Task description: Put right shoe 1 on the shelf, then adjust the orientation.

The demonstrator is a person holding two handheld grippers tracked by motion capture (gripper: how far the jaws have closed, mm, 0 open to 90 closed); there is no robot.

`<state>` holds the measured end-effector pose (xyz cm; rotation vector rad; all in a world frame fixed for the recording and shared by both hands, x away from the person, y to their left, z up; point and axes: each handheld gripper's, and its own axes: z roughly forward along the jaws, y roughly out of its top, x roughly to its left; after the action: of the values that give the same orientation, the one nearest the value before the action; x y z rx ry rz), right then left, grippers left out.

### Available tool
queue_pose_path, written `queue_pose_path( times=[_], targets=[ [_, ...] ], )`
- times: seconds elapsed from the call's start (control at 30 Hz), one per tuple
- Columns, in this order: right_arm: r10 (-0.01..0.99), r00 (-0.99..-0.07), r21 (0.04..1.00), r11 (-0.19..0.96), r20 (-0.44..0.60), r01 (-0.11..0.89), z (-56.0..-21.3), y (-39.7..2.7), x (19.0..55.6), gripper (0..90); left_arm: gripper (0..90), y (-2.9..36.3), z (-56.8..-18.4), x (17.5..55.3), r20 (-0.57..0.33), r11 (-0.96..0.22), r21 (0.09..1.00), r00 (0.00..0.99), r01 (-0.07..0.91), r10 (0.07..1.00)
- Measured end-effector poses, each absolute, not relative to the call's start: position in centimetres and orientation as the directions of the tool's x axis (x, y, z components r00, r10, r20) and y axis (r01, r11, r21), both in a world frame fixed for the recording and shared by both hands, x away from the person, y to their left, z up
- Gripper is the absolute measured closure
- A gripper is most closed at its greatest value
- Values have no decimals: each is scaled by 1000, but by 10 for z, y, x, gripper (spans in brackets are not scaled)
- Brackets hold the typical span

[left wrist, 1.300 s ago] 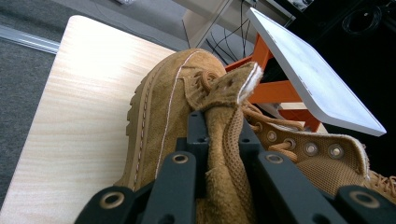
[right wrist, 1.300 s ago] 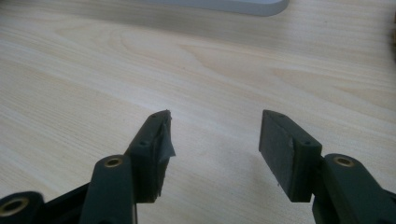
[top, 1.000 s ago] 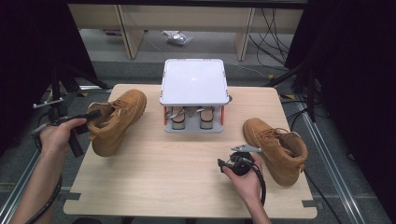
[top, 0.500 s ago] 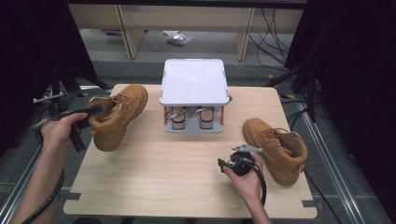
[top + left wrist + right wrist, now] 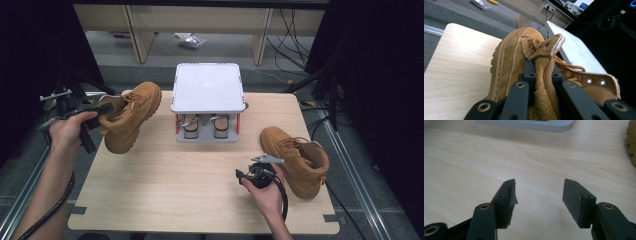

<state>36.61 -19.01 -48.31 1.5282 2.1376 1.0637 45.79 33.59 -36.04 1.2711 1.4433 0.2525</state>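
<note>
A tan suede boot (image 5: 132, 115) hangs tilted over the table's left side, toe pointing away. My left gripper (image 5: 102, 111) is shut on the boot's padded collar at the heel end. In the left gripper view the jaws of my left gripper (image 5: 543, 72) pinch that collar (image 5: 546, 62), with the toe (image 5: 509, 57) beyond them. A second tan boot (image 5: 295, 157) lies on the table at the right. My right gripper (image 5: 252, 172) rests just left of it, open. In the right gripper view my right gripper (image 5: 539, 192) has only bare wood between its jaws, and that boot's sole (image 5: 632, 145) shows at the edge.
A white-topped low rack (image 5: 207, 87) stands at the middle back of the wooden table (image 5: 175, 190), with a pair of sandals (image 5: 191, 127) on its lower shelf. Its grey base (image 5: 524, 123) lies ahead of the right gripper. Cables and furniture legs stand behind the table.
The left hand has lifted the held boot up off the table and slightly away. The right hand and its gripper have stayed where they were.
</note>
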Motion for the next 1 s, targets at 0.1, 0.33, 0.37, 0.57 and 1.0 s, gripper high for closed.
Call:
queue_pose_path(
  times=[0.1, 0.33, 0.37, 0.57, 1.0],
  targets=[
    [905, -389, 716, 157, 171, 680, -484, -190, 366, 448, 816, 334, -359, 460, -590, 403, 735, 222, 546, 776],
    [905, -393, 716, 166, 163, 678, -483, -190, 368, 448, 816, 328, -350, 468, -596, 404, 737, 241, 542, 766],
    [910, -366, 702, 131, 195, 700, -482, -187, 366, 448, 815, 327, -349, 469, -596, 406, 738, 239, 540, 766],
    [905, -391, 716, 159, 170, 680, -482, -191, 368, 448, 816, 324, -342, 473, -594, 406, 741, 240, 535, 767],
    [906, -390, 720, 158, 167, 676, -480, -191, 366, 449, 815, 316, -320, 487, -615, 426, 737, 260, 525, 744]
  ],
)
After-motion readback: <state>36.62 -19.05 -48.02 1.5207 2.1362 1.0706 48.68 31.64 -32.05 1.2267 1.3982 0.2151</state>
